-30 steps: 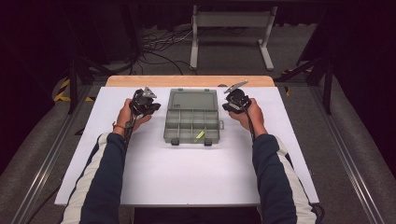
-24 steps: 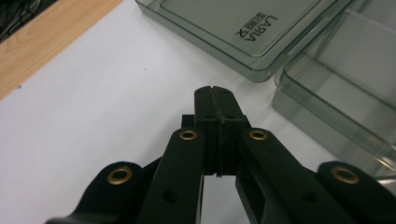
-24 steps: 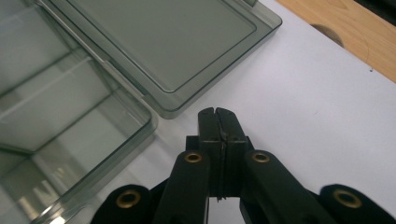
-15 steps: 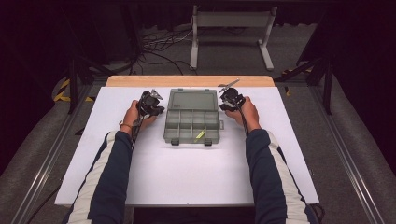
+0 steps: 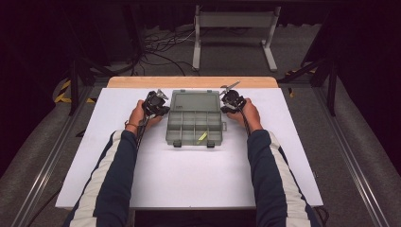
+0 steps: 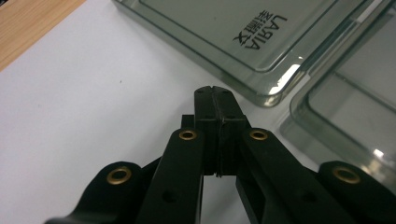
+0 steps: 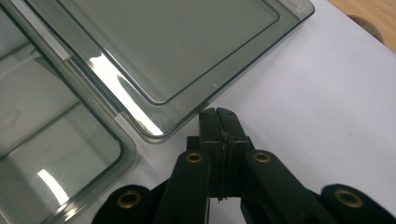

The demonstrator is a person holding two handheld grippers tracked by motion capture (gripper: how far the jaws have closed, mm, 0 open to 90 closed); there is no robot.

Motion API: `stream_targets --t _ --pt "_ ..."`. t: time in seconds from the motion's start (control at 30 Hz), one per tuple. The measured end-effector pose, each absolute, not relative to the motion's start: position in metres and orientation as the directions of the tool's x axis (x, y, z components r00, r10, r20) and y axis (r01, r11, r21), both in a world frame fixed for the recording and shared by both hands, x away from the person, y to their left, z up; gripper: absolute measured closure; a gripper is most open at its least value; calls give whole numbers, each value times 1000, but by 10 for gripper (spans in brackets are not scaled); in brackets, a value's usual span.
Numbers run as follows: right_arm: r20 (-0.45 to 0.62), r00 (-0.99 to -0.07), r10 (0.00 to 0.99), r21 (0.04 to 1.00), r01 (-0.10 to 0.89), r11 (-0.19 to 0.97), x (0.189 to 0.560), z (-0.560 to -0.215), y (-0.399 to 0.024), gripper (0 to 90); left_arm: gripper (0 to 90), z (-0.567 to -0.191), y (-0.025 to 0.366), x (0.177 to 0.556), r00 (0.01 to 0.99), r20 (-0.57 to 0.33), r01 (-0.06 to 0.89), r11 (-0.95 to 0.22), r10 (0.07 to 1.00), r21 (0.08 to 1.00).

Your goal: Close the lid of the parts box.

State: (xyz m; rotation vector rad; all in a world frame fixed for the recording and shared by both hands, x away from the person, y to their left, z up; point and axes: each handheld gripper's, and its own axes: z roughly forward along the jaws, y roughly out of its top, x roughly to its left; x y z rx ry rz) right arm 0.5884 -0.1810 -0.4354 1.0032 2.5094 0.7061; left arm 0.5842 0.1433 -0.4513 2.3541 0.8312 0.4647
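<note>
On the white table (image 5: 189, 179), the open box (image 5: 195, 118) lies between both closed, empty claws.

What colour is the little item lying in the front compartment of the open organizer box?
Yellow-green item, best seen in the high view.

Open plastic box (image 5: 194, 118) blocks table centre; white mat (image 5: 189, 179) free from 4 through 8 o'clock, narrow strips at 3 and 9.

Organizer box (image 5: 194, 118) on white table (image 5: 189, 184)
</note>
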Motion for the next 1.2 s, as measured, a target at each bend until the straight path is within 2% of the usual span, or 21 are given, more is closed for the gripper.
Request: stream_targets --t 0.23,0.4,0.53,0.8,1.2 --pt "-104 -700 707 580 535 615 594 -437 -183 900 894 -452 141 587 733 123 455 -617 669 643" --pt "-79 -694 715 624 525 579 597 -441 -188 900 894 -455 143 589 719 106 459 -584 687 669" --pt "-91 -688 720 643 512 569 602 -443 -187 900 894 -458 144 589 700 75 475 -541 710 694" --pt "-119 -642 757 670 511 539 606 -446 -178 900 894 -459 142 592 704 98 456 -554 703 697" --pt "-126 -628 768 697 494 519 606 -446 -178 900 877 -459 137 598 678 108 453 -530 727 717"
